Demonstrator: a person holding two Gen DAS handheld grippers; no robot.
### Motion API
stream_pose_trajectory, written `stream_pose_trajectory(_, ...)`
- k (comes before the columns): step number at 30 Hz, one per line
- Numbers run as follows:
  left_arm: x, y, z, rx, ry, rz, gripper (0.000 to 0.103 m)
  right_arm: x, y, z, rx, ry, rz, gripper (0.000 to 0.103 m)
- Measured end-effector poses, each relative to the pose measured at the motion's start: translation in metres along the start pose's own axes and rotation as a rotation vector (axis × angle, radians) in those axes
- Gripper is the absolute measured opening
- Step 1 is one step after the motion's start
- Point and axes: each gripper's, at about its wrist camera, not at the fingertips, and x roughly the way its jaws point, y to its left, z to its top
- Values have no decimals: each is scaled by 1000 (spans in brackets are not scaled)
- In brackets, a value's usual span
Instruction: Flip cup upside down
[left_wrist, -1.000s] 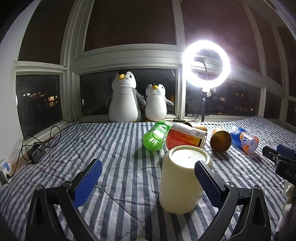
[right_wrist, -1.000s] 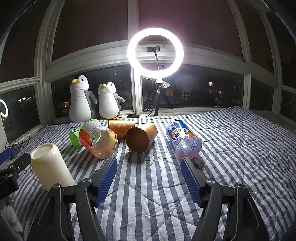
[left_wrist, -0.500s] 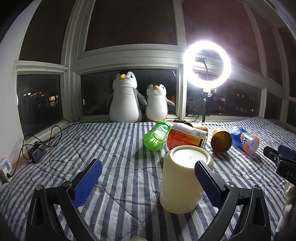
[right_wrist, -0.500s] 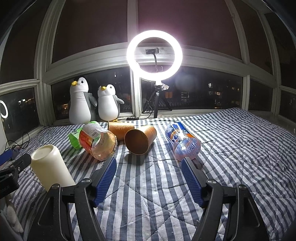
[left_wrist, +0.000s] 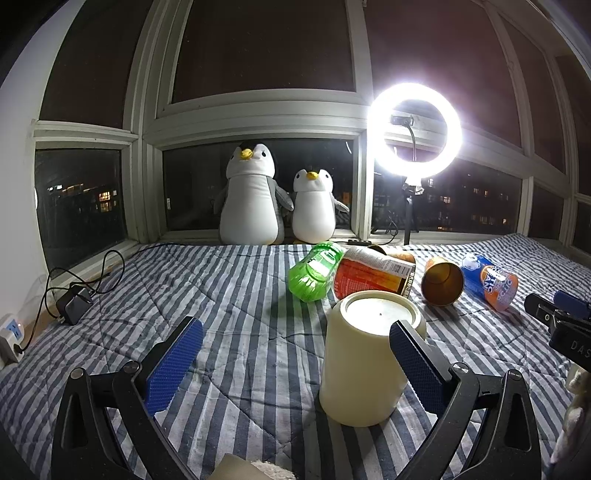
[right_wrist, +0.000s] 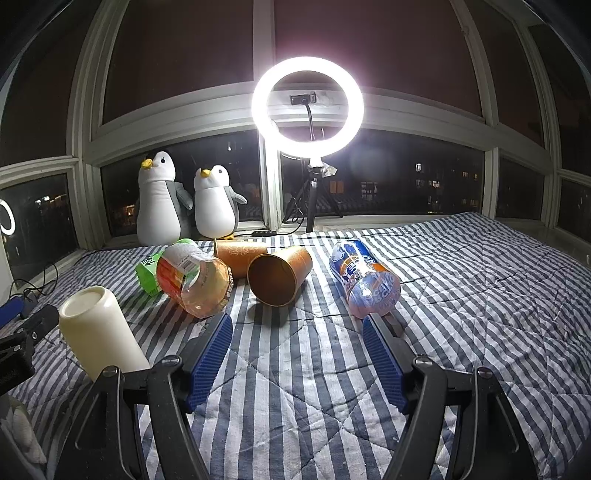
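Lower right of the left view: cup (left_wrist: 364, 363) upside down, unmoved.
Left claw (left_wrist: 295, 363) stays apart; right claw (right_wrist: 297, 356) apart, empty; flip looks finished.

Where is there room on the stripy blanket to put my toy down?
Plenty of bare blanket lies right of the blue bottle, out to the window. More lies left of the cream cup, between it and the charger. It is crowded in the middle: green bottle, orange-label bottle and brown cups huddle together.
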Motion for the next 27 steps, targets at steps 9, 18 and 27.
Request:
stream_pose_trajectory(9,2,-2,1,2,4,0,102,0,0,0,0,0,0,70)
stream_pose_trajectory(18,2,-2,0,3,4,0,102,1,-1,-1,1,3,0,70)
stream_pose_trajectory(27,3,-2,0,4,6,-1,102,1,-1,0,0,4,1,70)
